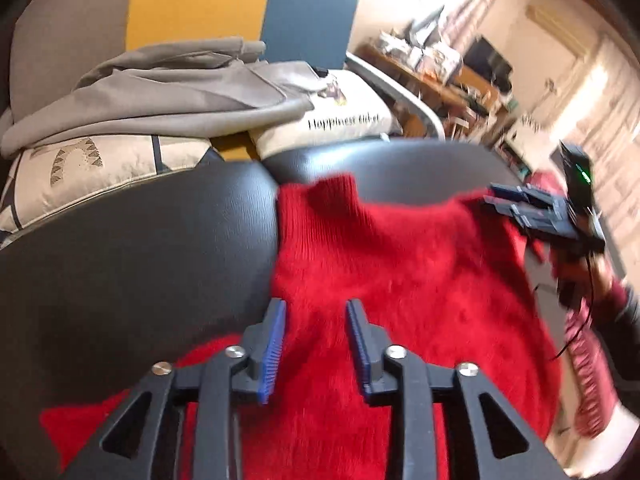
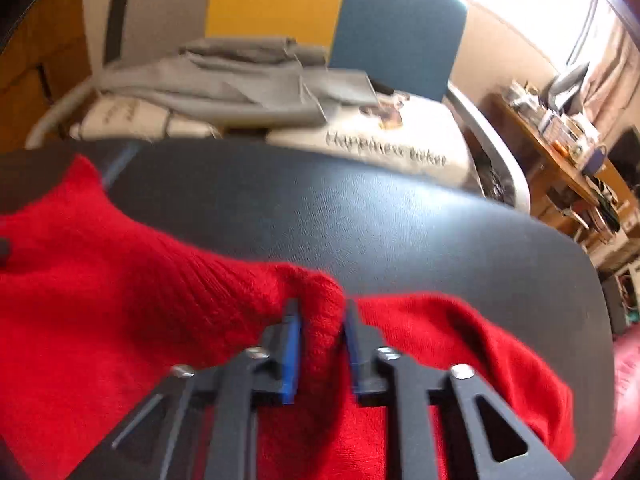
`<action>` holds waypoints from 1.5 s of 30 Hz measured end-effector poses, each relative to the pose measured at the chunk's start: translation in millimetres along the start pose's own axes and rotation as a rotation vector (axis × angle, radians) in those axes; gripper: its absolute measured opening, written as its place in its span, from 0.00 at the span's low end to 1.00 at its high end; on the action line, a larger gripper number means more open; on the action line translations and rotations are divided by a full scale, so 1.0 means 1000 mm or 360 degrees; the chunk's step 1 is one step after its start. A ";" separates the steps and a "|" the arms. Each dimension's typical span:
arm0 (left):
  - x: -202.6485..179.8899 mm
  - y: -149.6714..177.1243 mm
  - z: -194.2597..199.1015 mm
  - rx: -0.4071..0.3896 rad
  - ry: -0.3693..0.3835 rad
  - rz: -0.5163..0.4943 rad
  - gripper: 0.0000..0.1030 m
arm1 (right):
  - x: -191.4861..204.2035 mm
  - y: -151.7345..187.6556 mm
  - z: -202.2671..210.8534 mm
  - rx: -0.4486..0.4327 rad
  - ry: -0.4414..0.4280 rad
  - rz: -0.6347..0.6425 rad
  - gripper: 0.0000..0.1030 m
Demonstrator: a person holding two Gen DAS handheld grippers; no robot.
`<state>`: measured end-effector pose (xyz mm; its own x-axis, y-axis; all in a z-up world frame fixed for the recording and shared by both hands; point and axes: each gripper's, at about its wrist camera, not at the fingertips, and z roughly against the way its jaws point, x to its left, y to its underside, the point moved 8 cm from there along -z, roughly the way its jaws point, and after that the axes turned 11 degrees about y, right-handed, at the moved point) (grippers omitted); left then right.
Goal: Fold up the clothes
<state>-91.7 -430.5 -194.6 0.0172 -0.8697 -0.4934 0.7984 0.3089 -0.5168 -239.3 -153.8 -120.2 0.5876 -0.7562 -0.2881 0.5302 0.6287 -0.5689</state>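
**Two claws on one red sweater, only one of them gripping**

Two views, taken in turn; from the left wrist, the left gripper (image 1: 316,344) hangs over the red sweater (image 1: 400,264) with its blue pads (image 1: 274,348) apart and nothing between them; the knit lies directly beneath and ahead of the claw, spread on the black padded surface (image 1: 140,248); off to the claw's right and further ahead, the right gripper (image 1: 516,208) sits at the sweater's far edge; beyond the claw, past the black surface, a grey garment (image 1: 160,92) is heaped on white cushions (image 1: 344,120).

From the right wrist, the right gripper (image 2: 320,340) has a bunched fold of the red sweater (image 2: 120,280) between its fingers, which look clamped on it, though blur softens the contact; the rest of the knit trails to the claw's left and below, with a smaller flap to its right.

Risks, as I judge them: the grip holds a thick wad, not a clean edge, so pulling may drag the whole sweater across the slick surface; the fuzzy knit may slip free; with the left claw empty, nothing pins the cloth, so the fold may land crooked.
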 end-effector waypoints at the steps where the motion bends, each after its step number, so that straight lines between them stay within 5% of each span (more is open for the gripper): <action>1: 0.003 -0.006 -0.002 -0.0010 0.0033 0.0043 0.33 | 0.005 -0.007 0.009 -0.0041 -0.0070 -0.0008 0.53; 2: 0.007 -0.013 -0.003 -0.0021 0.0067 0.0088 0.33 | 0.011 -0.015 0.018 -0.0081 -0.0147 -0.0008 0.66; 6: 0.016 -0.030 -0.018 0.0029 0.0186 0.0186 0.46 | 0.052 -0.040 0.034 -0.0123 -0.0450 0.0059 0.69; 13: 0.007 -0.029 -0.068 0.0347 0.0133 -0.0025 0.51 | 0.128 -0.051 -0.004 0.0212 -0.0785 0.0358 0.70; 15: 0.004 -0.029 -0.072 0.0344 0.0155 -0.0024 0.45 | 0.138 -0.045 -0.017 0.0313 -0.0823 0.0427 0.67; 16: 0.002 -0.027 -0.074 0.0345 0.0174 -0.0014 0.36 | 0.142 -0.041 -0.022 0.0357 -0.0830 0.0451 0.51; 17: 0.002 -0.024 -0.076 0.0342 0.0166 -0.0018 0.17 | 0.144 -0.037 -0.026 0.0378 -0.0820 0.0464 0.25; 20: -0.002 -0.021 -0.073 0.0255 0.0125 -0.0043 0.13 | 0.146 -0.035 -0.022 0.0321 -0.0761 0.0461 0.14; 23: -0.016 -0.030 -0.034 -0.0083 0.0095 -0.0080 0.13 | 0.144 -0.039 -0.004 0.0196 -0.0658 0.0445 0.12; 25: -0.034 -0.033 0.005 -0.0350 0.0074 -0.0160 0.13 | 0.133 -0.052 0.029 -0.0037 -0.0497 0.0413 0.12; 28: -0.034 -0.021 0.014 -0.0402 -0.0173 -0.0196 0.14 | 0.124 -0.059 0.093 -0.0547 -0.0090 0.0396 0.08; 30: -0.014 -0.007 0.000 -0.0313 -0.0355 -0.0137 0.23 | 0.132 -0.050 0.122 -0.0797 0.0094 0.0402 0.23; 31: -0.002 0.001 -0.008 -0.0241 -0.0449 -0.0099 0.23 | 0.145 -0.038 0.115 -0.0752 0.0027 0.0449 0.63; 32: 0.010 0.007 -0.013 -0.0195 -0.0552 -0.0054 0.22 | 0.155 -0.027 0.107 -0.0678 -0.0027 0.0477 0.86; 35: 0.022 0.021 -0.003 -0.0252 -0.0481 0.0073 0.23 | 0.167 0.001 0.092 -0.0525 -0.0126 0.0469 0.66; 37: 0.019 0.025 0.017 -0.0365 -0.0497 0.0115 0.24 | 0.156 0.006 0.095 -0.0493 -0.0178 0.0371 0.64; 40: -0.002 0.028 0.032 -0.0480 -0.0358 0.0100 0.24 | 0.129 0.007 0.103 -0.0427 -0.0312 0.0146 0.64; 45: -0.004 0.037 -0.013 -0.0229 -0.0431 -0.0019 0.24 | 0.088 0.012 0.057 -0.0136 -0.0290 -0.0027 0.63</action>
<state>-70.4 -410.1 -220.8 0.1836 -0.9386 -0.2922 0.7066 0.3326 -0.6246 -146.6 -202.0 -108.5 0.6841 -0.7162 -0.1382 0.4915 0.5927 -0.6381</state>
